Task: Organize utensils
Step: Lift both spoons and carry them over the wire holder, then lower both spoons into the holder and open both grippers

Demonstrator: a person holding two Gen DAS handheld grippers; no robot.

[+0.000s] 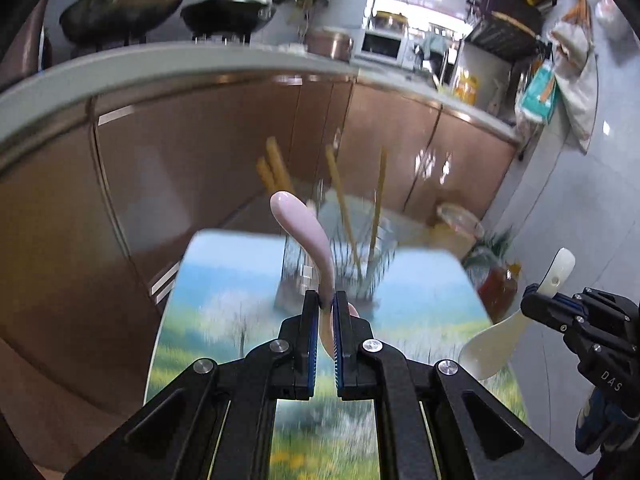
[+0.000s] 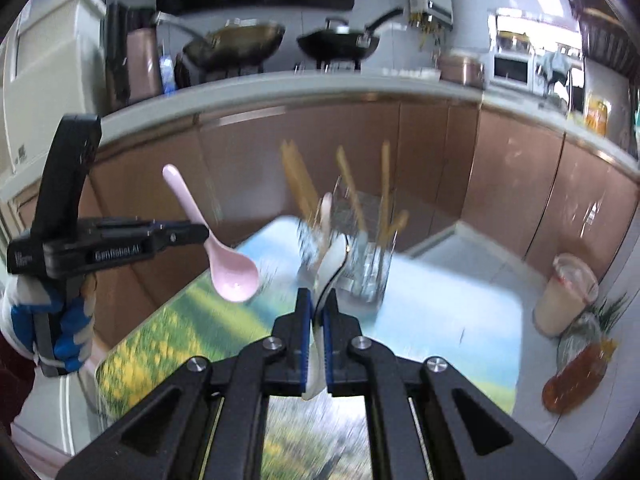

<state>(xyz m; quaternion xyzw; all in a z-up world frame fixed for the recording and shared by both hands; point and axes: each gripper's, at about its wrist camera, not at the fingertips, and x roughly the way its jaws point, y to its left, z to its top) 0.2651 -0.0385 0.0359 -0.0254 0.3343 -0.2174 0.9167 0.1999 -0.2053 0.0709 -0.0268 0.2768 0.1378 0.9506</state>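
My left gripper [image 1: 326, 300] is shut on a pink spoon [image 1: 304, 228], handle pointing up; it also shows in the right wrist view [image 2: 228, 268] held by the left gripper [image 2: 202, 234]. My right gripper [image 2: 316, 304] is shut on a white rice paddle [image 2: 334, 264], also seen in the left wrist view [image 1: 496, 340] held by the right gripper [image 1: 532, 308]. A clear glass holder [image 2: 364, 272] with several wooden chopsticks [image 2: 352, 192] stands on the table just beyond both grippers; it shows blurred in the left wrist view [image 1: 340, 268].
The table [image 2: 460, 312] has a landscape-print top. A lidded drink cup [image 2: 568, 292] and a bagged item [image 2: 576, 376] lie at its right. Brown cabinets [image 1: 200, 148] and a counter with woks [image 2: 240, 44] stand behind.
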